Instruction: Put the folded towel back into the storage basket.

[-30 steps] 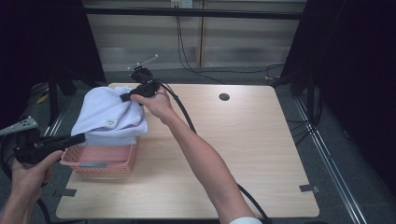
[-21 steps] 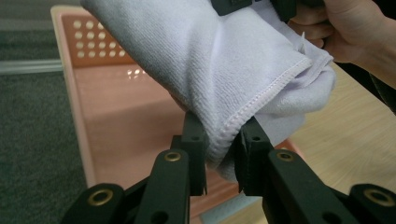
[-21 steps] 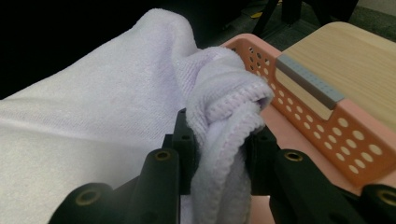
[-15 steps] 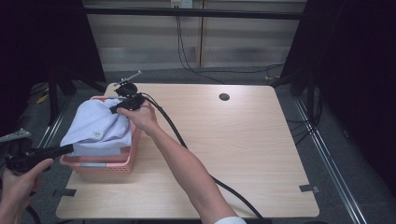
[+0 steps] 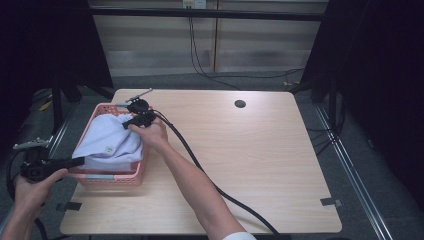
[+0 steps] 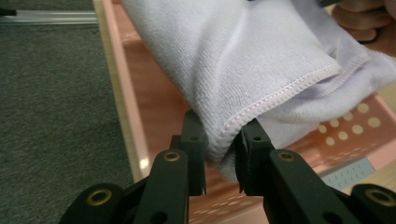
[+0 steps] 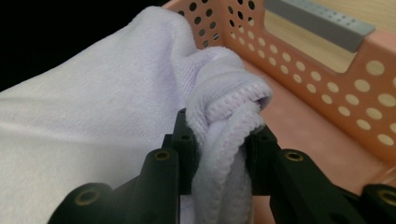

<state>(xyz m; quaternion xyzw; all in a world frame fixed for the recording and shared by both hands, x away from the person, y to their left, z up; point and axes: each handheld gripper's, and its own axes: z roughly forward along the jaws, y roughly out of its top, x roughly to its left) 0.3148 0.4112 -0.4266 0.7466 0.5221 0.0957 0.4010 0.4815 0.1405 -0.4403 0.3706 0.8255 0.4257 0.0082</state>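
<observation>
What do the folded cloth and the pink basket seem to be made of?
The folded cloth looks like soft pale-lilac terry or microfibre: fine looped ribbing and a stitched hem show where the left tool pinches it. The pink basket looks like moulded plastic, smooth and matt, with rows of round punched holes; its grey handle strip seems plastic too.

Soft lilac terry-cloth towel (image 5: 107, 142), perforated pink plastic basket (image 5: 131, 179), matt pale wood-grain table (image 5: 260, 165).

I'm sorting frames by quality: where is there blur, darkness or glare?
High view: the table is evenly lit, its surroundings fall into deep dark, with no glare. Left gripper view: the towel weave is sharp, while the basket holes look soft. Right gripper view: the nearest towel fold is crisp, the upper left corner black.
</observation>
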